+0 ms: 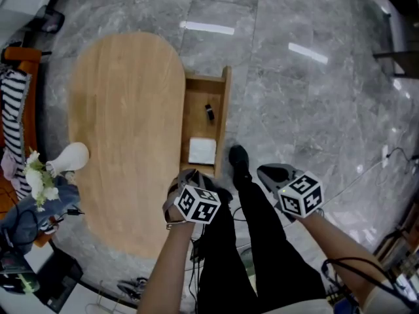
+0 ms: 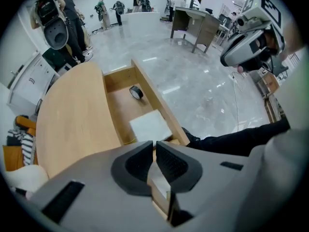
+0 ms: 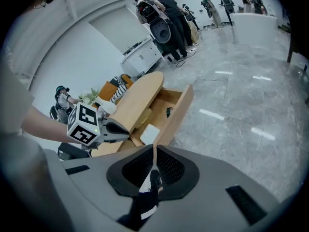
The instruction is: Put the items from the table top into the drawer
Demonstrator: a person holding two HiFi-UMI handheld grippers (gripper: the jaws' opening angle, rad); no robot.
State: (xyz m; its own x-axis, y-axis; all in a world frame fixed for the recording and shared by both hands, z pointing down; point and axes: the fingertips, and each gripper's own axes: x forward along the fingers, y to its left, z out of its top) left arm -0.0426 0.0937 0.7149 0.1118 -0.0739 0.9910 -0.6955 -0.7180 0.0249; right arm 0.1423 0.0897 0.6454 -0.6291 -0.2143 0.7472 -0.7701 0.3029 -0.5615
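Head view: oval wooden table (image 1: 124,142) in the left half of the frame, grey marble floor (image 1: 308,110) to its right. A drawer (image 1: 226,110) is seen pulled out from the table's right side, at centre frame.

Drawer contents: a white square item (image 1: 202,150) is noted in the lower part of the drawer. A small black item (image 1: 209,113) lies above it, apart from it; in the left gripper view it appears ring-shaped (image 2: 135,92).

Table top: a white vase (image 1: 69,157) with pale flowers (image 1: 36,175) is seen at the left edge. The rest of the wood surface is seen bare.

Left gripper (image 1: 186,182): held just below the drawer's lower end, pointed steeply down. In its own view (image 2: 154,146) the jaws are found almost together, with a slim gap left between the tips. Nothing is gripped; only the drawer's wooden edge and the white item (image 2: 149,125) are seen past them.

Right gripper (image 1: 263,171): held lower right of centre, well apart from the drawer and over the floor. In its own view (image 3: 154,149) the jaw tips are seen meeting. Nothing is held; only the person's dark trouser leg and black shoe (image 1: 239,162) show in the opening behind the tips.
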